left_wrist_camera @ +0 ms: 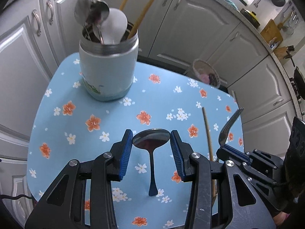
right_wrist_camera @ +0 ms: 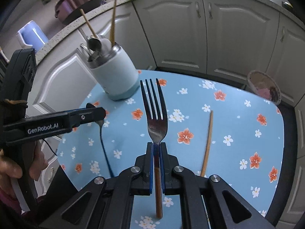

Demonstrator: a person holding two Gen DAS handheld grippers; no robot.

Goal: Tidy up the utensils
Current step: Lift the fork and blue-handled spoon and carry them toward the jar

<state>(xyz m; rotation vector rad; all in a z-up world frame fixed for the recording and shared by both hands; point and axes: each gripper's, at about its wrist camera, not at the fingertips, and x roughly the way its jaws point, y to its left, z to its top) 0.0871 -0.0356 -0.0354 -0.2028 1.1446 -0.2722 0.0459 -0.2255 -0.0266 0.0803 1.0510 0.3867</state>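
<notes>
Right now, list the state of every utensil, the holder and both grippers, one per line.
left gripper: shut on spoon's bowl.
spoon: lifted, handle hanging down.
right gripper: shut on fork's neck.
fork: lifted, tines away from the camera.
chopstick: flat on table.
utensil holder: upright, holding utensils.

The utensil jar (left_wrist_camera: 108,72) stands at the far edge of the flowered table (left_wrist_camera: 80,114), its mouth crowded with spoons (left_wrist_camera: 95,13) and leaning chopsticks (left_wrist_camera: 146,7), leaving little gap on top. Between the jar and both grippers the cloth lies open. One loose chopstick (right_wrist_camera: 207,141) lies to the right, cabinets (right_wrist_camera: 238,38) close behind.
</notes>
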